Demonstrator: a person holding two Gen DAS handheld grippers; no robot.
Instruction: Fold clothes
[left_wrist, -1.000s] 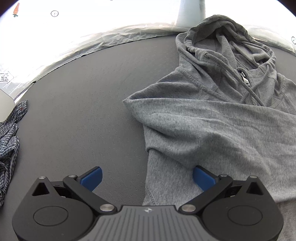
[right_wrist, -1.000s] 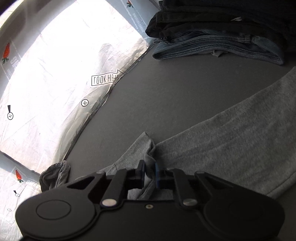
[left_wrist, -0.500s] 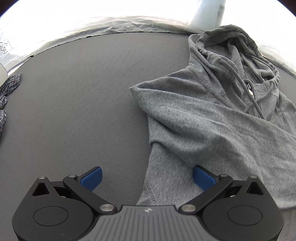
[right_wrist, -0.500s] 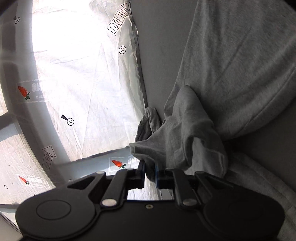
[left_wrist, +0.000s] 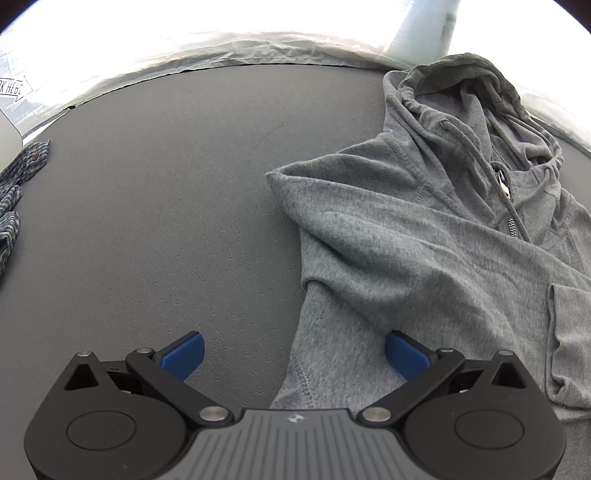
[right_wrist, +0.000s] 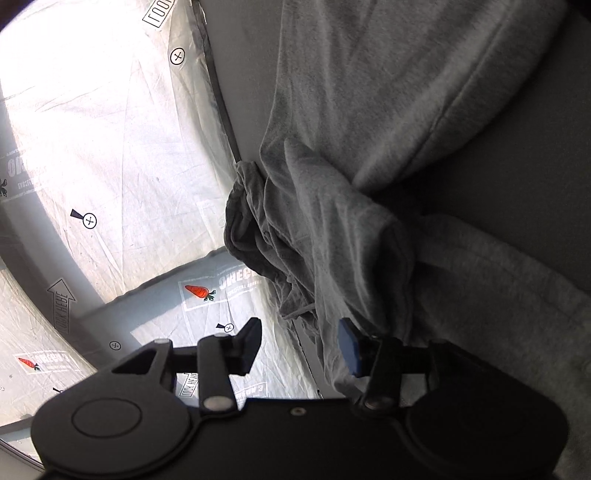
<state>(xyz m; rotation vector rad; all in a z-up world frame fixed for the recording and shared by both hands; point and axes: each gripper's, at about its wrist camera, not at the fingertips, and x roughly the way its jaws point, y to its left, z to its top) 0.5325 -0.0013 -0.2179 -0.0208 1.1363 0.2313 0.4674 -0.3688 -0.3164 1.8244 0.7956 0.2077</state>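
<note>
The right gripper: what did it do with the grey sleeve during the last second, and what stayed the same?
The right gripper carried the pinched sleeve across onto the hoodie, rolling as it went. Its jaws have just been opening, with sleeve cloth still hanging between them. The left gripper stayed open over the hoodie's side.

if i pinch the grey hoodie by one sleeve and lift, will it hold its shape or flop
Likely flop: the grey hoodie lies in soft folds, and its sleeve bunches and droops by the right gripper. Probably not slippery, since the knit looks matte. The zipper pull may swing.
</note>
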